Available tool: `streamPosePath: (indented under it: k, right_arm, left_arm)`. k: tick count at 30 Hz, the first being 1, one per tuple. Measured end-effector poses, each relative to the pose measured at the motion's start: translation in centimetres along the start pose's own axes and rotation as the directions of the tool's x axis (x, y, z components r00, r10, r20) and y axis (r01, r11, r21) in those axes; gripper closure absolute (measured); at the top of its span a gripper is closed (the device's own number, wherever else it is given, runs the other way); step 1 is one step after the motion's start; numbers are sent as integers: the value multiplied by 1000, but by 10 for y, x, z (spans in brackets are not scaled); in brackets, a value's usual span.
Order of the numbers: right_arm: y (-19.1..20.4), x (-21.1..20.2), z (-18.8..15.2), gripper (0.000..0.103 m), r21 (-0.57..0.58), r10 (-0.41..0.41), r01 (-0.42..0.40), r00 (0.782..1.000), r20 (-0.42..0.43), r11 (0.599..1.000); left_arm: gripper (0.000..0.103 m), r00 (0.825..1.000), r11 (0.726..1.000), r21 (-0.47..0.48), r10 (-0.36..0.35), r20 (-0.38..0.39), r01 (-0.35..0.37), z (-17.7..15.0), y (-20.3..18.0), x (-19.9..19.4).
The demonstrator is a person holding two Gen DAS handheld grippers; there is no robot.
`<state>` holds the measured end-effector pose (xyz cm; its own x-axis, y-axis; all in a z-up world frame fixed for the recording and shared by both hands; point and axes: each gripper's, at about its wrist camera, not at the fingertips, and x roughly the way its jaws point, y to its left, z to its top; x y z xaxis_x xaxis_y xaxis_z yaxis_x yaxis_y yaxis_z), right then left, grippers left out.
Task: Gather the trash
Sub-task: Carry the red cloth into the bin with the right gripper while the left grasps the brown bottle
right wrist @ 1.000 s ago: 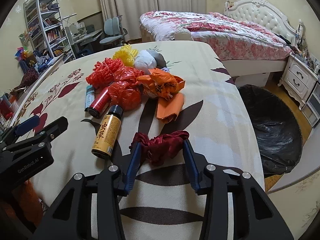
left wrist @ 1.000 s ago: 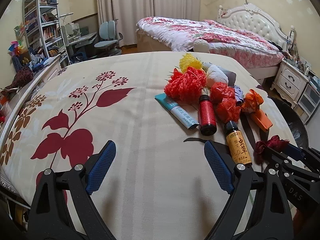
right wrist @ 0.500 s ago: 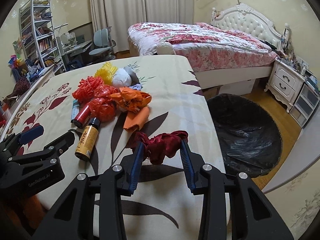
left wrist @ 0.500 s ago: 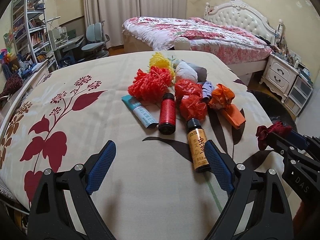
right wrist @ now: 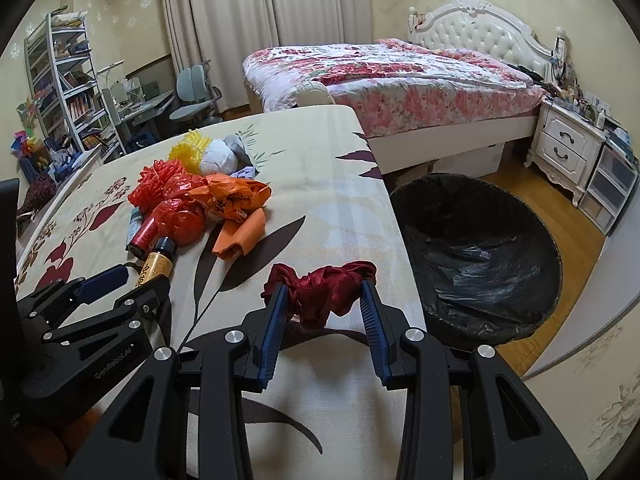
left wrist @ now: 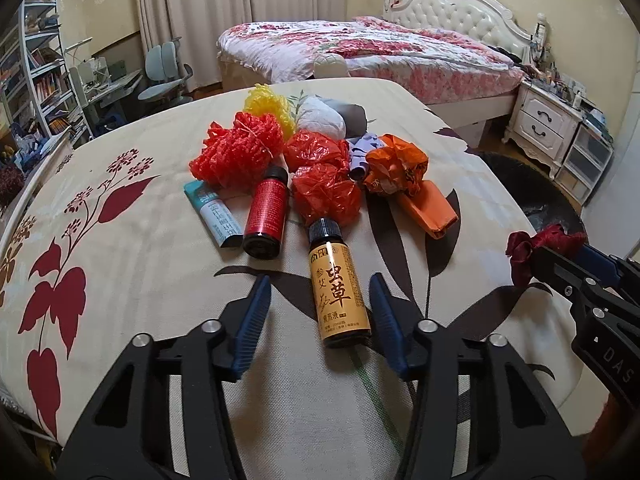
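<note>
Closing my left gripper (left wrist: 320,312) jaws around the yellow-label bottle (left wrist: 336,292), which lies flat on the leaf-print bed cover (left wrist: 120,280), black cap pointing away; bottle sits between the blue pads nearer the right one, pads not pressing it yet. Right gripper (right wrist: 326,304) jaws narrowed and clamped on a dark red fabric scrunchie (right wrist: 324,292), lifted off the cover near the bed edge. Black-lined trash bin (right wrist: 480,256) on the floor just beside that edge. Pile behind the bottle: red bottle (left wrist: 266,216), teal tube (left wrist: 212,212), red mesh bags (left wrist: 236,148), orange bag (left wrist: 396,168), yellow mesh (left wrist: 268,108)
</note>
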<state>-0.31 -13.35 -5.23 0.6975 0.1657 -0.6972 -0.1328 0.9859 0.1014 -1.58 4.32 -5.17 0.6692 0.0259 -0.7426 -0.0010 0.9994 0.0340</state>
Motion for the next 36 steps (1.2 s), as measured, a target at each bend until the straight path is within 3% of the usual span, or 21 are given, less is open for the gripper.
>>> streamPosePath:
  k: [1, 3, 12, 20, 27, 36]
  right_arm:
    - [0, 1, 0, 65, 1, 1, -1, 1000, -1, 1000]
    - [0, 1, 0, 65, 3, 3, -3, 1000, -4, 1000]
    - [-1, -3, -1, 65, -4, -2, 2, 1000, 5, 1000]
    - [-10, -15, 9, 65, 6, -25, 24, 998, 52, 1000]
    - [-44, -18, 31, 65, 57, -124, 119, 986, 110, 991]
    - [-92, 3, 48, 65, 126, -236, 223, 966, 103, 967]
  left_arm:
    - [74, 1000, 1000, 3, -7, -1, 7, -1, 0, 1]
    - [80, 1000, 1000, 5, -23, -3, 23, -4, 1, 2]
    - [80, 998, 999, -3, -47, 48, 48, -8, 7, -15]
    - [80, 989, 997, 5, -77, 126, 76, 8, -1, -40]
    - [80, 977, 989, 55, -145, 156, 138, 37, -33, -35]
    - [80, 964, 972, 134, -212, 159, 191, 72, -96, 0]
